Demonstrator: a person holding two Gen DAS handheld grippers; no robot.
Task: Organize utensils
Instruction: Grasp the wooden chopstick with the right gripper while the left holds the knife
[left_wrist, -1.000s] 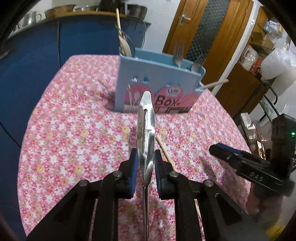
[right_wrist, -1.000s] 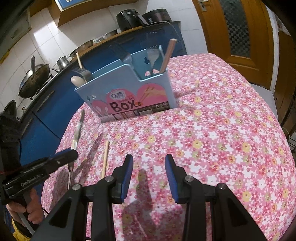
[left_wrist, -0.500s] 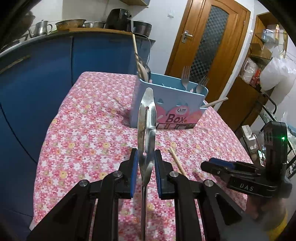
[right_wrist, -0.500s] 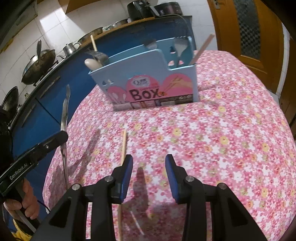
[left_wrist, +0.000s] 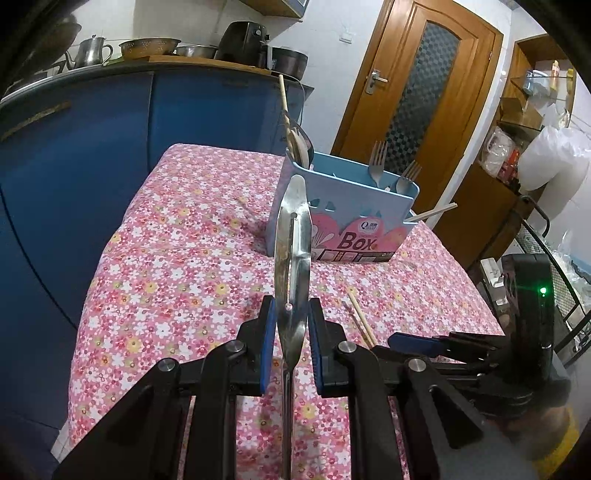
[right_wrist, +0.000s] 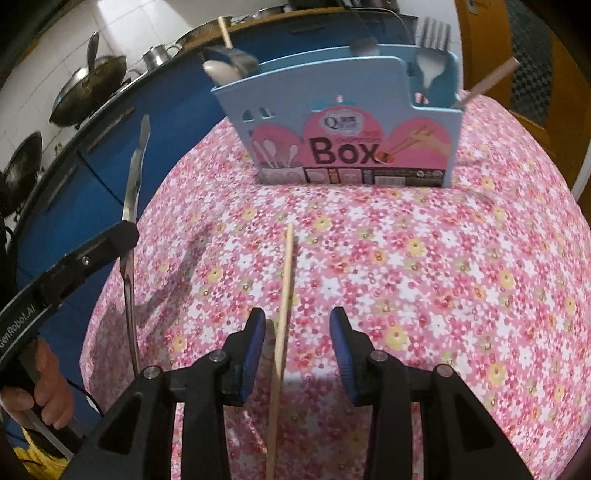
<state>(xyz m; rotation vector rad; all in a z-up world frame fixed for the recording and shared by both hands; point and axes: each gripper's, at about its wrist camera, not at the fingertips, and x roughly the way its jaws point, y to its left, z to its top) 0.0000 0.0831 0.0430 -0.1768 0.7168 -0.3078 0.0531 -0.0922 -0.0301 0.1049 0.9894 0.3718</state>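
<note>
My left gripper (left_wrist: 291, 314) is shut on a steel slotted spatula (left_wrist: 293, 236), whose blade stands upright above the flowered tablecloth (left_wrist: 177, 266). In the right wrist view the spatula (right_wrist: 135, 177) shows edge-on at the left, held in that gripper (right_wrist: 122, 234). A light blue utensil box (right_wrist: 343, 122) stands at the far side of the table and holds forks (right_wrist: 430, 48), a spoon (right_wrist: 221, 70) and a chopstick (right_wrist: 487, 83). One wooden chopstick (right_wrist: 286, 280) lies on the cloth. My right gripper (right_wrist: 297, 332) hangs open over it, and the stick runs between the fingers close to the left one.
Blue cabinets (left_wrist: 92, 147) with pots and a kettle on top run along the far and left sides. A wooden door (left_wrist: 424, 92) and cluttered shelves (left_wrist: 528, 122) are at the right. A hand (right_wrist: 48, 391) grips the left tool's handle by the table's near left edge.
My right gripper has slid left across the table until the lying chopstick came between its open fingers. The left gripper lifted and tilted up slightly, still holding the spatula.
</note>
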